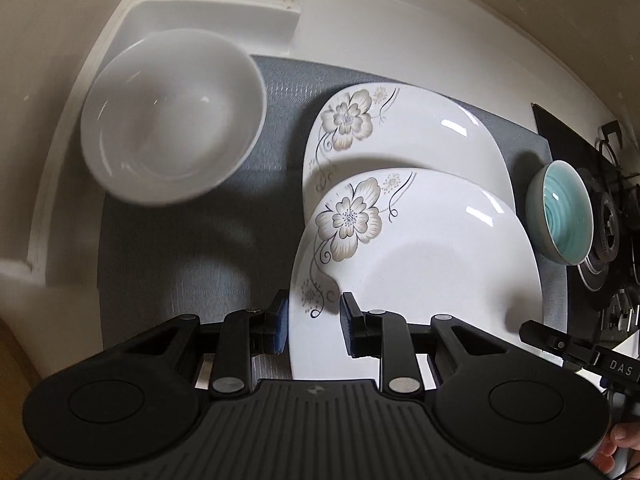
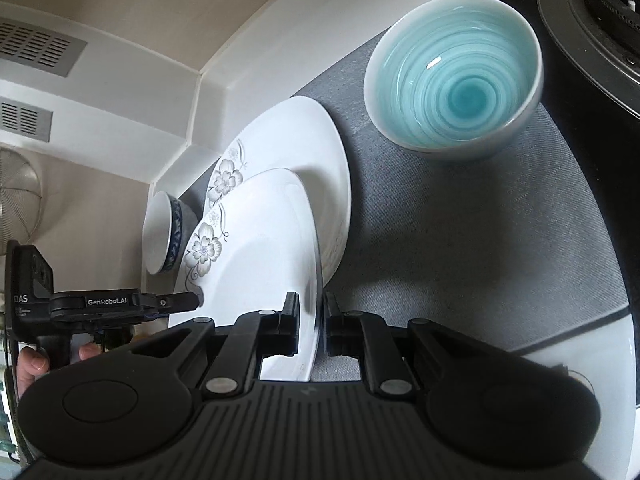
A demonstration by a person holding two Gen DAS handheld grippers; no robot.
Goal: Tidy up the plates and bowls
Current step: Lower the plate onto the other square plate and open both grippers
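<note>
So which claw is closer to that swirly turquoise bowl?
The right claw. It clamps the near floral plate's edge on the side facing the turquoise swirl-patterned bowl. The left claw grips the plate's opposite edge, farther away.

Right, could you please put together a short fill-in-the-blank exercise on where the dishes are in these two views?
1. Both grippers, left and right, grip the rim of the same floral ____.
2. That held plate overlaps a second plate with the same ____ pattern.
3. The small bowl beside the stove is ____ inside.
4. The dishes are over a ____ mat.

Missing words: plate; flower; turquoise; grey
</note>
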